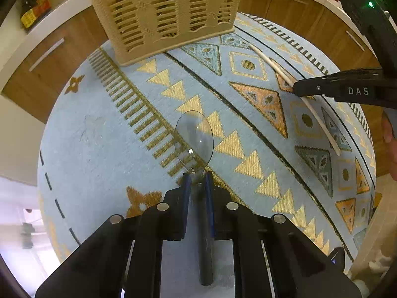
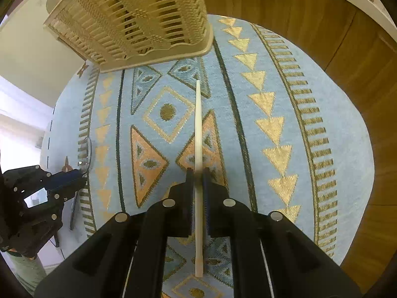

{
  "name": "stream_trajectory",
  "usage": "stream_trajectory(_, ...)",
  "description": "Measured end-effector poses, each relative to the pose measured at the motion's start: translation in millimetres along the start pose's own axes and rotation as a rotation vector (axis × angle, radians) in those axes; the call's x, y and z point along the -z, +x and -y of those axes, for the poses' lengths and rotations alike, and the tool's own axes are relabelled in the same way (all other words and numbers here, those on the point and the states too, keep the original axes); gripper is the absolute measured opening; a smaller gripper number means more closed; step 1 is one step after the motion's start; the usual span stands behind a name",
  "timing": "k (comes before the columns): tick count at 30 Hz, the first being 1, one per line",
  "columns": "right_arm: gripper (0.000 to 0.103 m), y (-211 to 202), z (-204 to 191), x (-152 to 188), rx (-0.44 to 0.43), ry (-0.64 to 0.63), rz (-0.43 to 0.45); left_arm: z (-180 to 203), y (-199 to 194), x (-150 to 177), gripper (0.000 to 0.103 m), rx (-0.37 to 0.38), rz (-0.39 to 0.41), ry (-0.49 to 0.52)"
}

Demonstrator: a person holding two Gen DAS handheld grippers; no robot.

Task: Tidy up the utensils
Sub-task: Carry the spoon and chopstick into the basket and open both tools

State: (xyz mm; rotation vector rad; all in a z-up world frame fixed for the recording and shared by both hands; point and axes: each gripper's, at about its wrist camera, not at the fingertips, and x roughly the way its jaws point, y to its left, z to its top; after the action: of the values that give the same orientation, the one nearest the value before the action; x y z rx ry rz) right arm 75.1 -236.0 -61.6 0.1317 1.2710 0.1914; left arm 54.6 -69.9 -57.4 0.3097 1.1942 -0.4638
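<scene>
My left gripper (image 1: 197, 177) is shut on a clear plastic spoon (image 1: 194, 140), its bowl pointing forward above the blue patterned mat (image 1: 99, 134) and its dark handle running back between the jaws. My right gripper (image 2: 198, 173) is shut on a cream chopstick (image 2: 198, 114) that points toward a beige slatted utensil basket (image 2: 139, 24). In the left wrist view the basket (image 1: 163, 12) stands at the far edge of the mat, and the right gripper (image 1: 297, 88) holds the chopstick (image 1: 320, 119) at the right. The left gripper (image 2: 79, 173) also shows at the far left of the right wrist view.
The mat covers a round table with wooden cabinets (image 2: 347, 49) and a white countertop (image 1: 37, 39) behind it. A dark bottle (image 1: 33, 5) stands on the counter at the upper left.
</scene>
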Motion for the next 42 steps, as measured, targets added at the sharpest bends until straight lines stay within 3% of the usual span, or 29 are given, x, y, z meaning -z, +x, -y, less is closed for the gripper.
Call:
stream_trajectory(2, 0.008, -0.1, -5.6, -2.6, 0.011, -0.02, -0.003, -1.4, -0.5, -0.5, 0.01, 0.004, 0.014, -0.016)
stream_trajectory(6, 0.021, 0.1, -9.9, -9.3, 0.039, -0.028, -0.003, -2.8, 0.3, -4.1, 0.01, 0.034, 0.037, -0.041)
stream_trajectory(10, 0.023, 5.2, -10.2, -14.2, 0.044, -0.033, -0.014, -3.3, -0.9, -6.2, 0.01, 0.039, 0.054, -0.038)
stream_trajectory(12, 0.021, 6.4, -14.3, -13.4, 0.069, -0.057, -0.012, -5.5, -0.2, -8.8, 0.01, 0.043, 0.063, -0.042)
stream_trajectory(14, 0.006, 7.5, -21.7, -11.5, 0.111, -0.094, -0.012, -8.4, -0.8, -15.7, 0.01, 0.043, 0.08, -0.05)
stream_trajectory(17, 0.004, 7.8, -26.9, -9.7, 0.096, -0.109, -0.021, -9.8, -14.3, -16.1, 0.01, 0.046, 0.143, -0.077)
stream_trajectory(20, 0.004, -4.8, -30.7, -7.8, 0.048, -0.113, 0.025, -17.5, -33.2, -15.8, 0.01, 0.06, 0.218, -0.106)
stream_trajectory(23, 0.004, -32.5, -33.9, -2.9, -0.033, -0.116, 0.109, -28.2, -62.0, -16.4, 0.01, 0.082, 0.316, -0.146)
stream_trajectory(30, 0.004, -113.9, -40.3, -8.4, -0.091, -0.111, 0.416, -57.5, -132.0, -34.0, 0.01, 0.126, 0.599, -0.241)
stream_trajectory(34, 0.004, -150.6, -40.7, -29.9, -0.095, -0.114, 0.608, -67.3, -164.7, -60.0, 0.01, 0.137, 0.759, -0.268)
stream_trajectory(42, 0.004, -172.3, -34.7, -84.1, -0.115, -0.088, 0.835, -52.4, -180.1, -121.8, 0.01, 0.095, 0.966, -0.247)
